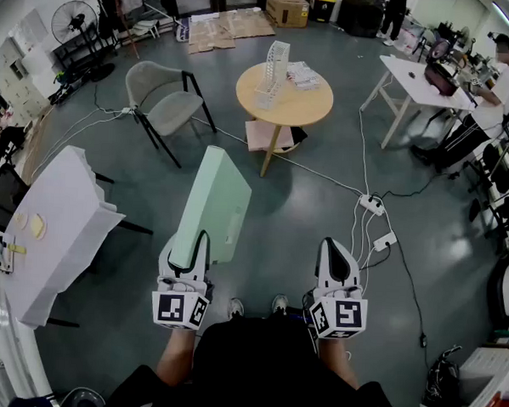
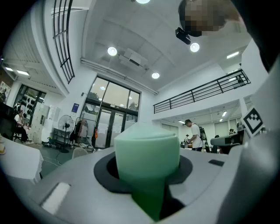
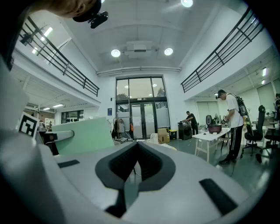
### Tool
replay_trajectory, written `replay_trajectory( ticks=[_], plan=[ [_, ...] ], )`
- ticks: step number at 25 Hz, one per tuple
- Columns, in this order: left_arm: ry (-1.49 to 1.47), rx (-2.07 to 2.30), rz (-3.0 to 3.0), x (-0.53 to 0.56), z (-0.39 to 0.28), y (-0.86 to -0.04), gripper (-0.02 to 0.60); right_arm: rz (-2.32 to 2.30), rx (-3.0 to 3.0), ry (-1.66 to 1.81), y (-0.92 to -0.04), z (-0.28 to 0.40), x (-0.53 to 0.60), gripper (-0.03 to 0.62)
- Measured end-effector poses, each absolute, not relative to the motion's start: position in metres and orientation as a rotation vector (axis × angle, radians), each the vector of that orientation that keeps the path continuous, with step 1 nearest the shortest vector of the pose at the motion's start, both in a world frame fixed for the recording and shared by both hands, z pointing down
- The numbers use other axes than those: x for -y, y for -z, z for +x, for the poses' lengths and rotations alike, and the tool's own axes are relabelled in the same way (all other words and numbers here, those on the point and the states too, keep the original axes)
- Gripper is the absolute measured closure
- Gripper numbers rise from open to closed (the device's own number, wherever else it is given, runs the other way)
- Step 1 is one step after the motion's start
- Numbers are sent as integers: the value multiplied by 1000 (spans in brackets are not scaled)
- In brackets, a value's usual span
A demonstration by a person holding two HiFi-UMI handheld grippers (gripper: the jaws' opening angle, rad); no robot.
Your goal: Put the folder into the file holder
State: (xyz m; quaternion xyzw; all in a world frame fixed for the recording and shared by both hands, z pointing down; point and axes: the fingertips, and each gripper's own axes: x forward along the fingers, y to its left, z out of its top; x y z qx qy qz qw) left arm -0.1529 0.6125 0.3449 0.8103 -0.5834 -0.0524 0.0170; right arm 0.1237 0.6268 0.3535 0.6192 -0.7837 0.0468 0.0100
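My left gripper (image 1: pixel 190 242) is shut on the lower end of a pale green folder (image 1: pixel 214 203), which stands up and leans away from me above the floor. In the left gripper view the folder (image 2: pixel 146 159) fills the gap between the jaws. My right gripper (image 1: pixel 338 248) hangs level with the left one, jaws together and nothing between them (image 3: pixel 136 164); the folder (image 3: pixel 83 135) shows off to its left. A white wire file holder (image 1: pixel 275 65) stands upright on a round wooden table (image 1: pixel 306 107) some way ahead of both grippers.
A grey chair (image 1: pixel 162 100) stands left of the round table, which also carries a stack of papers (image 1: pixel 305 73). A white table (image 1: pixel 62 222) is close at my left. A power strip (image 1: pixel 372 204) and cables lie on the floor at right. A person (image 1: pixel 497 96) sits by a white desk (image 1: pixel 414 79).
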Motion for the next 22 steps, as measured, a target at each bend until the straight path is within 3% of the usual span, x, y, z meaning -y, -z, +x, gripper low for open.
replay_trajectory(
  ticks=[22],
  plan=[
    [163, 1772, 2520, -607, -179, -349, 431, 1942, 2477, -163, -353, 86, -620, 599]
  ],
)
